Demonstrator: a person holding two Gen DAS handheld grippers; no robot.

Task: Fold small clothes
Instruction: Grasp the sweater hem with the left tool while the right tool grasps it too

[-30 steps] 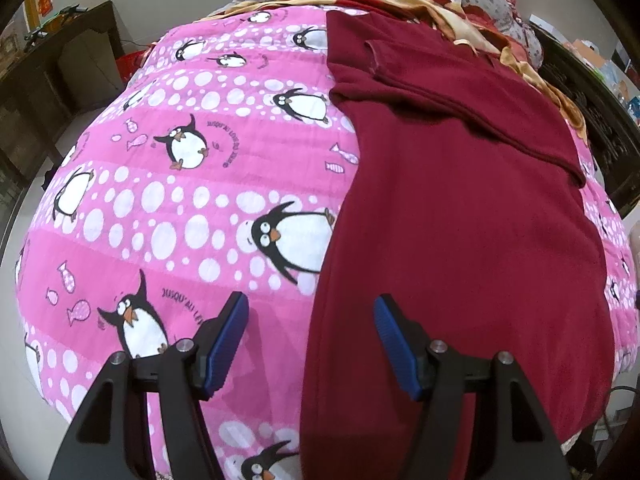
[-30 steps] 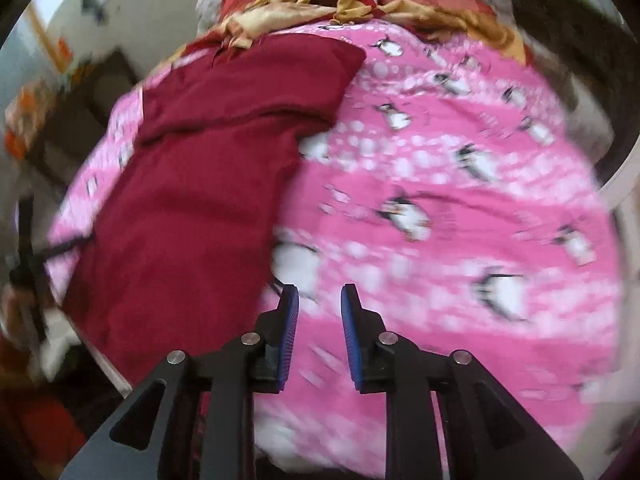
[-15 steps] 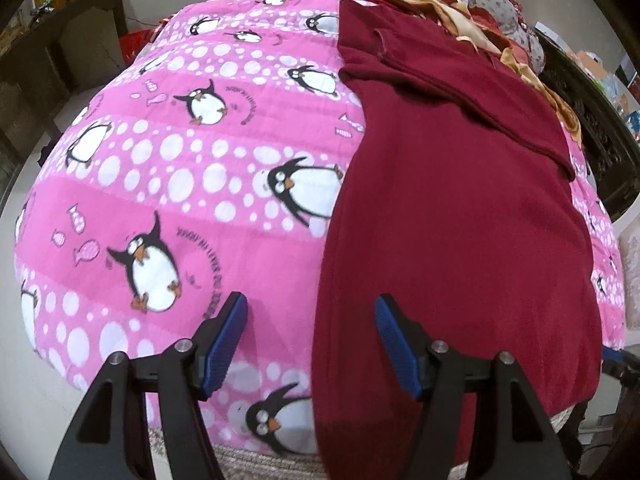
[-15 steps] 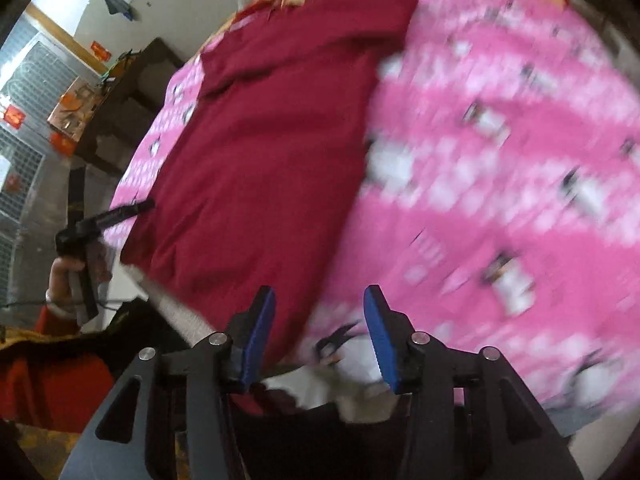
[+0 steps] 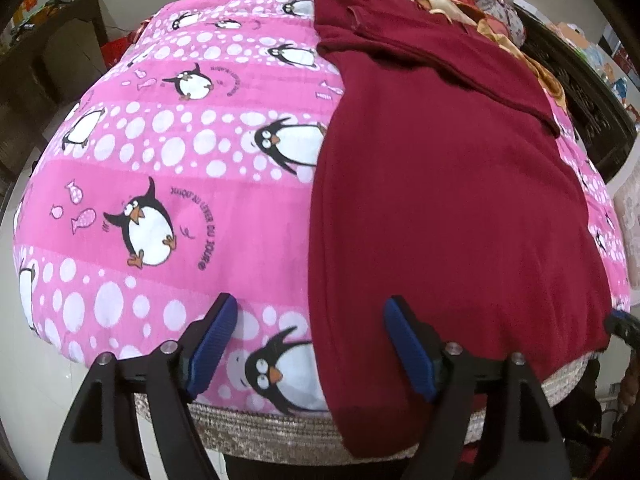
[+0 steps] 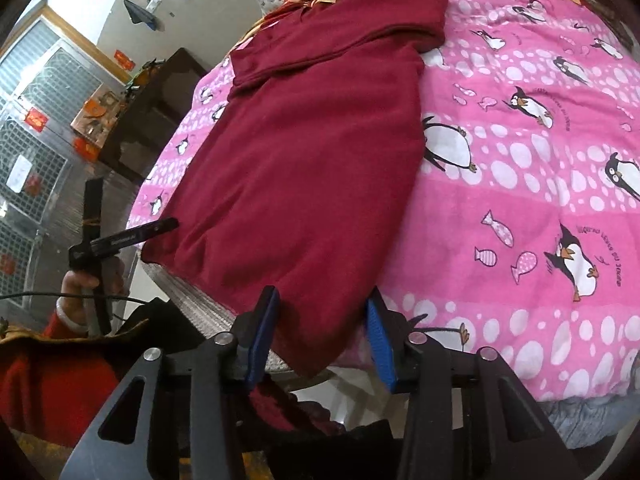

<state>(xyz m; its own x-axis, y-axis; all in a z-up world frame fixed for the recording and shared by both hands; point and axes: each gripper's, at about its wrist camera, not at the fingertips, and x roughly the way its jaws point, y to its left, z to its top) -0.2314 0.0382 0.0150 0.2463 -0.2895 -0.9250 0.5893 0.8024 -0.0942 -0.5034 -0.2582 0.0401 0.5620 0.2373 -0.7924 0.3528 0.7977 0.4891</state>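
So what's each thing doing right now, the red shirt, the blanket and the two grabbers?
Red shirt: spread flat on the bed, sleeve folded across the top, bottom hem hanging over the near edge.
Penguin blanket: spread over the bed, under the shirt.
Left gripper: open, over the shirt's near left corner, not gripping.
Right gripper: open, fingers either side of the shirt's near right corner, not closed on it.

One dark red knit garment (image 5: 448,200) lies on one pink penguin-print quilt (image 5: 192,184), with two black blue-padded tools: left tool (image 5: 308,344), right tool (image 6: 322,332).
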